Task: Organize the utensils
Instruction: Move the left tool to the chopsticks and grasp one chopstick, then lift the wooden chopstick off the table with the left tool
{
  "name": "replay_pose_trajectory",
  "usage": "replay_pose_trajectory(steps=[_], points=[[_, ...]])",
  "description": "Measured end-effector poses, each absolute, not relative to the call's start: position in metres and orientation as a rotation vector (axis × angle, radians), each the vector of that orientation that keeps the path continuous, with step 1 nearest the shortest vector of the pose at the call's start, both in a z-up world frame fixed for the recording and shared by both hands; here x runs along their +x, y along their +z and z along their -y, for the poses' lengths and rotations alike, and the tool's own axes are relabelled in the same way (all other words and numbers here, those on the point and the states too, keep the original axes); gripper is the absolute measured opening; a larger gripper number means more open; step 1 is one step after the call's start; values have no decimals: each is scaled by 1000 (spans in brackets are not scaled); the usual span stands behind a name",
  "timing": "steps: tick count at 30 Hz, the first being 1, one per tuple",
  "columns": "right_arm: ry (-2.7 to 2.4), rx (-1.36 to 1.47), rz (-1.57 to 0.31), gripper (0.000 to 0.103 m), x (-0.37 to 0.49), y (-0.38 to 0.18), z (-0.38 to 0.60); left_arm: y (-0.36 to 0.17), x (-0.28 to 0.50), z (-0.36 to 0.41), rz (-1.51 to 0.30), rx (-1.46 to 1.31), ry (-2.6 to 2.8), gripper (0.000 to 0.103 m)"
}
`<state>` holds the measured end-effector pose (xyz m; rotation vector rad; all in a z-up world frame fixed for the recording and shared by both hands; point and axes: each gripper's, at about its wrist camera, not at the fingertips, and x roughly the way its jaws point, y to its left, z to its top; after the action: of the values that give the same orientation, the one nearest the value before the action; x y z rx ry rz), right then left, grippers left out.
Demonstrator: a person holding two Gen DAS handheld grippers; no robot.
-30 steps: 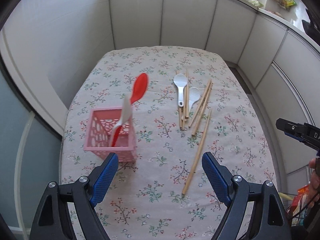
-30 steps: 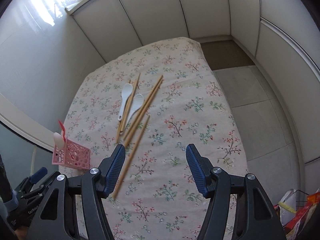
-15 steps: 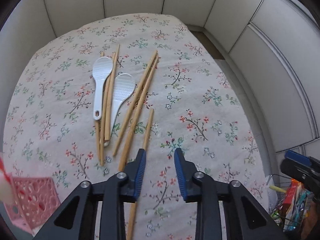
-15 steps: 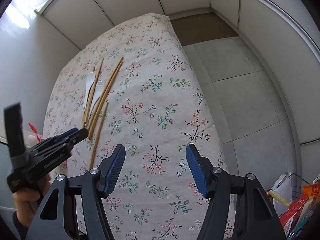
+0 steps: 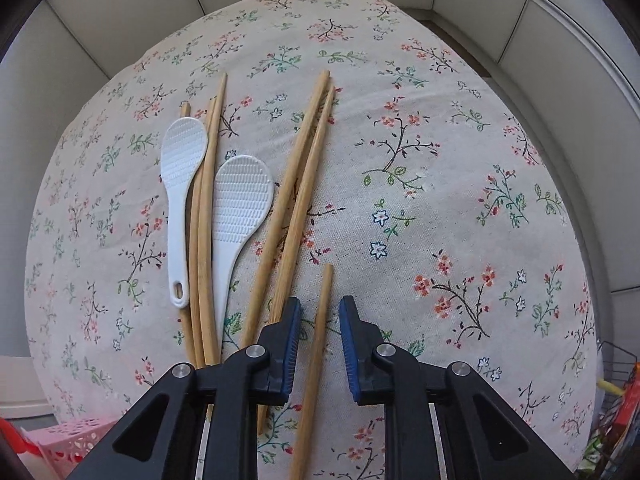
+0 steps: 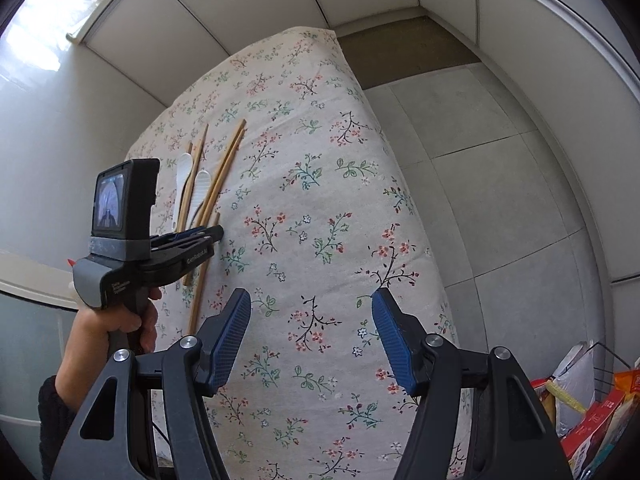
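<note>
Surface: a table under a pale cloth (image 5: 440, 208) printed with small red, blue and green flower sprigs; the cloth hangs over the table's edge toward the floor.
Room: white panelled walls (image 6: 224, 4) curve around the table's far end; grey floor tiles (image 6: 500, 184) lie on its right in the right wrist view, and a window lights the upper left corner there.
Loose chopstick (image 5: 316, 344): lies flat on the cloth, apart from the others, running between the left gripper's blue pads.
Left gripper (image 5: 319, 332): pointed steeply down at the cloth, jaws closing around the loose chopstick; a thin gap shows on each side, so the pads seem not to press it yet.
Other chopsticks (image 5: 296, 208): two long ones lie side by side just left of the loose one, more beside the spoons.
White spoons (image 5: 178, 184): two ridged plastic ones, flat on the cloth, handles toward the camera.
Pink basket (image 5: 64, 446): only a corner shows at the lower left edge.
Right gripper (image 6: 312, 332): jaws spread wide, nothing between them, above bare cloth.
Left hand (image 6: 120, 320): wraps the left gripper's handle, dark sleeve at the wrist.
</note>
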<state>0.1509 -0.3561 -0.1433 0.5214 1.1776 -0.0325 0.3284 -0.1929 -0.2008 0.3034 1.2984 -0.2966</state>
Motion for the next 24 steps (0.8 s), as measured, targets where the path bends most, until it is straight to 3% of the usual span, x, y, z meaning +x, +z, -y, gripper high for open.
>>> replay_pose_trajectory(steps=[3,11,24], points=[[-45,528,-1173,66,149,-143,361,-201,327,194,-1303,287,-303,7],[-42,550,-1160,66,147,-140,366,-192,315,194,-1258,264,-301,5],[-24,591,-1144,66,146,-137,366,-105,267,150,-1094,93,-336,5]])
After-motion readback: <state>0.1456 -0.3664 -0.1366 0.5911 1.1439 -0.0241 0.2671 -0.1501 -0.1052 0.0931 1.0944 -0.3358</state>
